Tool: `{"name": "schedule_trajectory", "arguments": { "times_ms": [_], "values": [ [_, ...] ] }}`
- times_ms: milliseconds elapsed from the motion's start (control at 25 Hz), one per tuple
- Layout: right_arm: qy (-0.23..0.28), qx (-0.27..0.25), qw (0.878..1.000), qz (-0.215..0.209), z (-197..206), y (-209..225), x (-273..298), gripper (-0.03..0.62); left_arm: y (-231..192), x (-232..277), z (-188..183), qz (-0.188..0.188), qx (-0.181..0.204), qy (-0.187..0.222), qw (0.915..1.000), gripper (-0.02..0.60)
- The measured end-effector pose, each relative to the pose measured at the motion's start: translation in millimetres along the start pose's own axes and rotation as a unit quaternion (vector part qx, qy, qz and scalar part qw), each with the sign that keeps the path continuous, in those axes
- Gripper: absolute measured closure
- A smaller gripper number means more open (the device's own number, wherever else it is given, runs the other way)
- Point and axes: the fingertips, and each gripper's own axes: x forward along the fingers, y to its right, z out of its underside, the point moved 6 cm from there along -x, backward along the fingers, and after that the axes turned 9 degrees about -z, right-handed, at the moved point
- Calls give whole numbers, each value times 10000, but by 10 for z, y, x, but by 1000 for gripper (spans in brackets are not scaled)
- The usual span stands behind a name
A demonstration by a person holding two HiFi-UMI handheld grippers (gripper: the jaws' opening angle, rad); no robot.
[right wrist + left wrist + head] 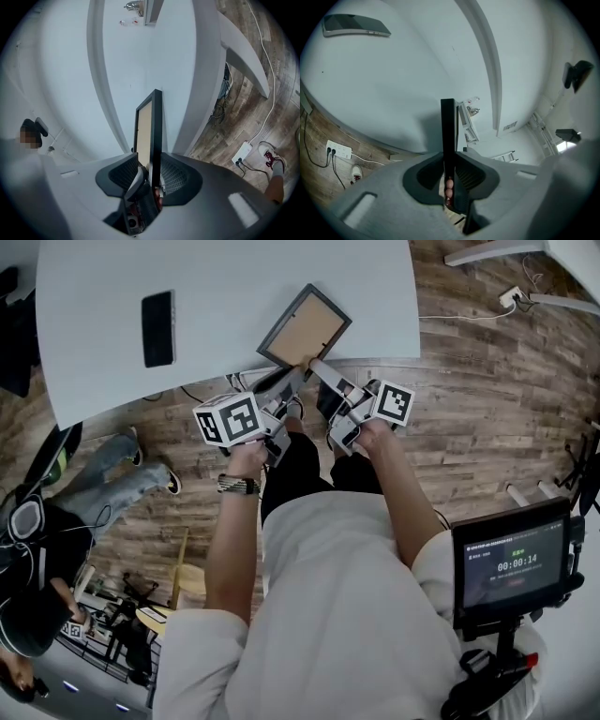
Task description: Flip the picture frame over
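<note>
Looking down from the person's head, a black-rimmed picture frame (pixel 302 329) sits at the near edge of a white desk (pixel 225 277). Its brown board side faces up, and its nearest corner reaches back between both sets of fingers. The fingers of the left gripper (pixel 449 158) are closed partway and pinch the frame's thin black edge from both sides. The fingers of the right gripper (pixel 149 159) stand wider around the same frame, and a sliver of brown board shows between one pad and the rim, so they appear to bracket it rather than clamp it. The likely danger is that the frame hangs on one narrow pinch near a corner. As it turns, its weight beyond the fingertips could swing it, slide it out of the left fingers, or catch its rim on the desk. It might then fall to the wooden floor (pixel 487 390) below the fingers. A phone (pixel 157 328) lies well beyond the left fingertips and seems safe.
</note>
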Motion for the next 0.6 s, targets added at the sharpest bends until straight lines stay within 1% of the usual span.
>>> {"name": "schedule_trajectory", "arguments": {
  "times_ms": [120,320,440,600],
  "values": [
    [-37,-29,10000,9,13,-5,-13,454,-19,5,11,15,-78,-40,10000,500],
    [-85,-51,10000,13,15,-14,-20,453,-48,20,24,122,-387,-70,9992,495],
    [-122,-116,9998,44,31,-21,-28,442,-81,28,51,75,-536,-134,9984,488],
    [-144,-157,9998,33,25,-53,-26,444,-76,30,42,13,-584,-73,9983,476]
  ]
}}
